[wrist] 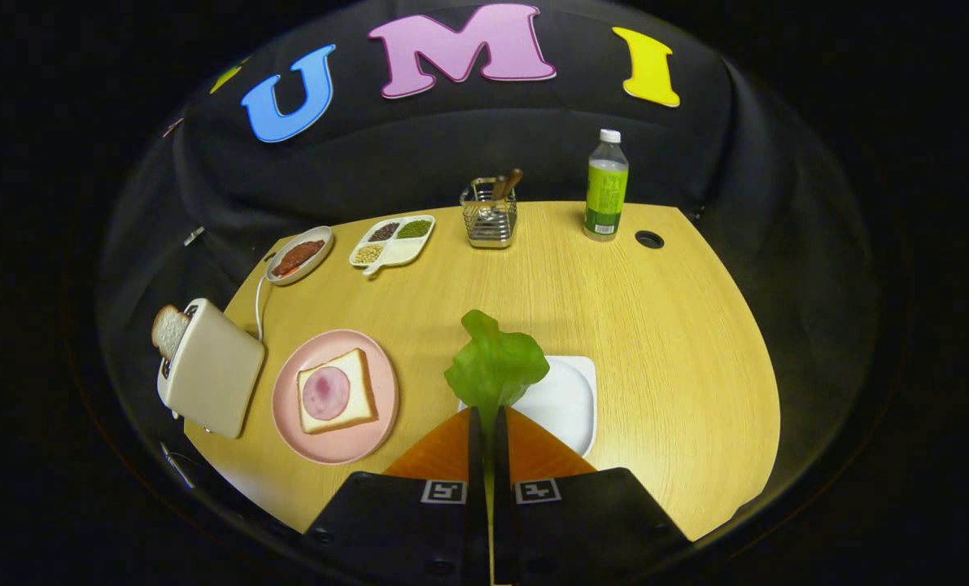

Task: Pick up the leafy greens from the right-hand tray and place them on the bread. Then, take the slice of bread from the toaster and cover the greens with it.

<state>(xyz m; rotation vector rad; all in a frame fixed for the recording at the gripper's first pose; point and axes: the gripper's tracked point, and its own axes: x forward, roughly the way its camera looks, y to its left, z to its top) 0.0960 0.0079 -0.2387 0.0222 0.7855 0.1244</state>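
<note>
Greens (496, 366) pinched by the stem in the closed hand-held gripper (491, 423), lifted above the white tray (569, 403); best carried left, low and level, over the bread (336, 392) on the pink plate (289, 407).

Staged kitchen setup in a recording booth w/ black cloth wall (484, 155). Wooden table (655, 325) carries a toaster (211, 370); pink plate (338, 435) just beside it, utensil holder (491, 216) well beyond.

Lighting: even and bright from overhead on the table (655, 325), soft shadows only. Focus: sharp mid-scene; my fingers (474, 456), pinched on the lettuce (496, 366), blur slightly. Distortion: table edges bow strongly, dim rim.
</note>
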